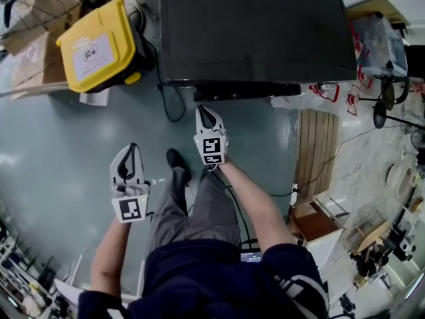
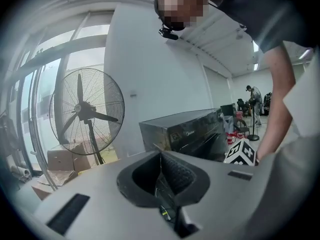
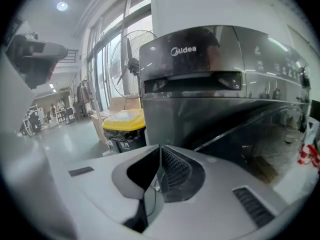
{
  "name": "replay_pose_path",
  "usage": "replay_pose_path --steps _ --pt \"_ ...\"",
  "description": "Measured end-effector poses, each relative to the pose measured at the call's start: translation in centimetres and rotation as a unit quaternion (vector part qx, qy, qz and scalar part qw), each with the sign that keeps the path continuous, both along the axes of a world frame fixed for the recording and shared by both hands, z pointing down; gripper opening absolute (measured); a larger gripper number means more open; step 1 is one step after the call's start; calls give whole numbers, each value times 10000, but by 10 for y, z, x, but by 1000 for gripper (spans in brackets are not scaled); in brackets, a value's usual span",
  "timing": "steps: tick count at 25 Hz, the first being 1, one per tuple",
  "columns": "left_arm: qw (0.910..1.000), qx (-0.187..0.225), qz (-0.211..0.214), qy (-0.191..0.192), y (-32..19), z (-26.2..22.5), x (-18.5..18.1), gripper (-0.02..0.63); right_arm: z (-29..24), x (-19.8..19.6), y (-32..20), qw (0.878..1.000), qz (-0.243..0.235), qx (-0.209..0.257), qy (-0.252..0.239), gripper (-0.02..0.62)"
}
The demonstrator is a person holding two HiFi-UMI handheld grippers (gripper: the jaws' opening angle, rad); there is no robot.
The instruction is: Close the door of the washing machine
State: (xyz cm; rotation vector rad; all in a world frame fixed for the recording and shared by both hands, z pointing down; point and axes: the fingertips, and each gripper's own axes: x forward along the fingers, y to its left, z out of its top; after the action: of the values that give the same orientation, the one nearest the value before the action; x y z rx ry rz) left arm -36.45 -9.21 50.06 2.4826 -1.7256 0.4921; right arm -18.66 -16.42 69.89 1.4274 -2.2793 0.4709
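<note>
Navy cloth of the person's top [image 1: 199, 278] fills the near edge. Beyond it the boxy, glossy black washing machine [image 1: 255, 32] stands on the smooth grey floor [image 1: 53, 145], its door [image 1: 246, 90] a dark strip along the front. The right tongs [image 1: 208, 115], just before it, and the left tongs [image 1: 133, 150], farther back, are both pinched together and empty. A yellow-lidded bin [image 1: 99, 45] sits beside the machine.

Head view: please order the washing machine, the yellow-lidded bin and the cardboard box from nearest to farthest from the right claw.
1. Washing machine, directly ahead of the right claw.
2. Yellow-lidded bin, ahead to the left.
3. Cardboard box, far left, beyond the bin.
</note>
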Motion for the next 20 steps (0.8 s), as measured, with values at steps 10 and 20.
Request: replay_pose_path --steps 10,20 --pt "9991 217 94 343 -24 -31 21 25 -100 20 9 9977 18 631 -244 34" --pt "9968 532 289 520 -42 -78 51 25 -207 43 7 9916 187 1197 -461 21"
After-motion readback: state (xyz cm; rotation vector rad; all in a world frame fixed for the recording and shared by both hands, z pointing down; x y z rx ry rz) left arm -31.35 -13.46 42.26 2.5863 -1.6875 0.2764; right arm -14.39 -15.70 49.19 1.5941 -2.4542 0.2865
